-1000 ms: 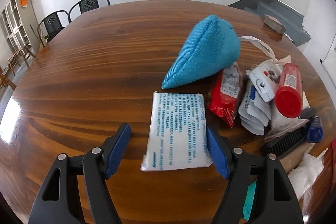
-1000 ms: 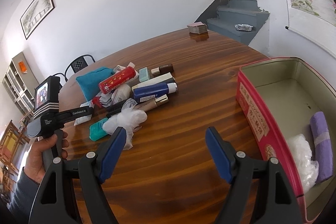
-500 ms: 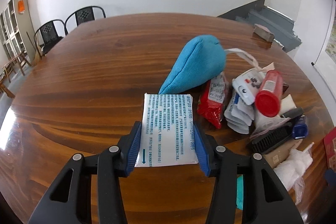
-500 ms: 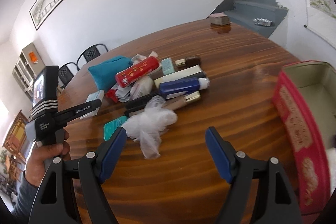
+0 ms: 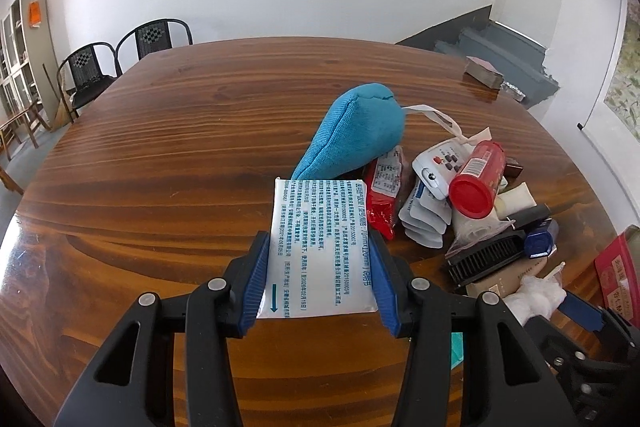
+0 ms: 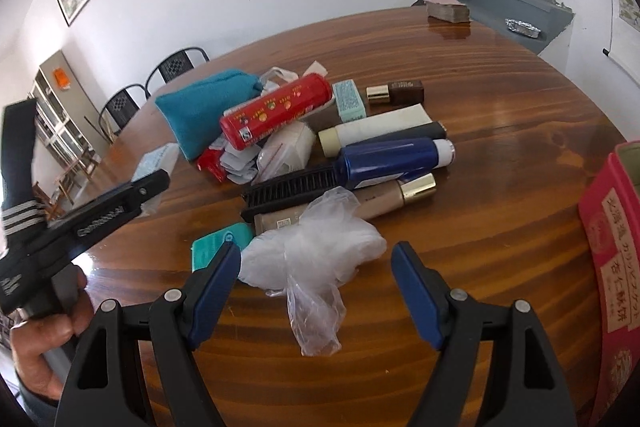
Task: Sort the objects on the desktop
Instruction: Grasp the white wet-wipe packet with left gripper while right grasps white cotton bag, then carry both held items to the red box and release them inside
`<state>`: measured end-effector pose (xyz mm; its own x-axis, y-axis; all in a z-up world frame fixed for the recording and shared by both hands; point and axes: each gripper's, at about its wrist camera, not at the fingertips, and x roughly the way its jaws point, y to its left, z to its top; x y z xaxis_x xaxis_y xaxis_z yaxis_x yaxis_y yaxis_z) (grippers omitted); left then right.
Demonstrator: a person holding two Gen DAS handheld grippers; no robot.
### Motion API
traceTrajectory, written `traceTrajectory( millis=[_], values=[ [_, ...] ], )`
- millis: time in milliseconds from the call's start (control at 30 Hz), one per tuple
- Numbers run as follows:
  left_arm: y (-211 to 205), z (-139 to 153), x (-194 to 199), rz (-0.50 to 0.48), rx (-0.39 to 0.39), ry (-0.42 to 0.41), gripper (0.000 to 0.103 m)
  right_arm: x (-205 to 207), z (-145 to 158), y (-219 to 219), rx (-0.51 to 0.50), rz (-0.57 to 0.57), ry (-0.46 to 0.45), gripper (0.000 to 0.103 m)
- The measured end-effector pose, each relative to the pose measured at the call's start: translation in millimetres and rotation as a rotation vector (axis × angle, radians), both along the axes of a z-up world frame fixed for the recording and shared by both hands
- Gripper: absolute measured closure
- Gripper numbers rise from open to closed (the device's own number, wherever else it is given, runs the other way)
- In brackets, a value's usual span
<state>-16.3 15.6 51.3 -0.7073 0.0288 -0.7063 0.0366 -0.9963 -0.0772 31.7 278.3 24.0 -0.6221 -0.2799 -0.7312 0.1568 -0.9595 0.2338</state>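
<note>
The left gripper (image 5: 320, 279) has its jaws pressed against both long edges of a white packet (image 5: 320, 247) printed with blue text, at lower centre of the left wrist view; they closed onto it within the last second. The packet is tilted up off the brown wooden desk (image 5: 160, 167), its far end just in front of a blue cloth pouch (image 5: 352, 135). To the right lies a heap: a red can (image 5: 476, 179), a red wrapper (image 5: 384, 195) and a black comb (image 5: 484, 257).

In the right wrist view the right gripper (image 6: 316, 287) hangs with jaws wide apart and empty, a crumpled clear plastic bag (image 6: 316, 259) on the desk between them. A red box (image 6: 612, 247) sits at the right edge.
</note>
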Motion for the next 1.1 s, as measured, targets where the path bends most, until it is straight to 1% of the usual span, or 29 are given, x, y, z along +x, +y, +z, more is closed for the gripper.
traceTrajectory(
  millis=[100,200,467,600,700,733,800,867,900,1100],
  values=[
    [0.5,1.6,2.3,-0.003,0.001,0.006,0.052,-7.6,-4.2,-3.9,0.024,-0.001,-0.01,0.022],
    [2.1,2.0,3.3,-0.008,0.003,0.006,0.052,-12.3,-6.9,-6.2,0.025,0.003,-0.025,0.022],
    [7.1,2.4,5.6,-0.023,0.003,0.006,0.052,-13.8,-12.5,-17.4,0.089,0.029,-0.03,0.022],
    [9.0,3.0,6.4,-0.026,0.004,0.008,0.052,-7.1,-14.0,-18.2,0.117,0.035,-0.016,0.037],
    [11.7,3.8,7.5,-0.029,0.004,0.01,0.052,-1.2,-12.0,-16.4,0.122,0.031,0.001,0.047],
    [12.7,4.5,8.1,-0.032,0.003,0.013,0.052,1.5,-10.4,-14.9,0.12,0.028,0.011,0.048],
    [15.8,6.2,10.4,-0.039,0.0,0.019,0.052,6.2,-7.1,-12.4,0.111,0.02,0.025,0.055],
    [17.1,7.7,12.2,-0.047,0.002,0.023,0.052,12.6,-2.1,-7.6,0.089,0.009,0.04,0.06],
    [18.1,8.2,13.0,-0.05,0.002,0.025,0.052,15.8,0.5,-5.1,0.079,0.001,0.048,0.061],
    [27.2,12.0,18.4,-0.073,0.0,0.038,0.052,30.8,13.2,16.1,0.028,-0.054,0.09,0.063]
  ],
)
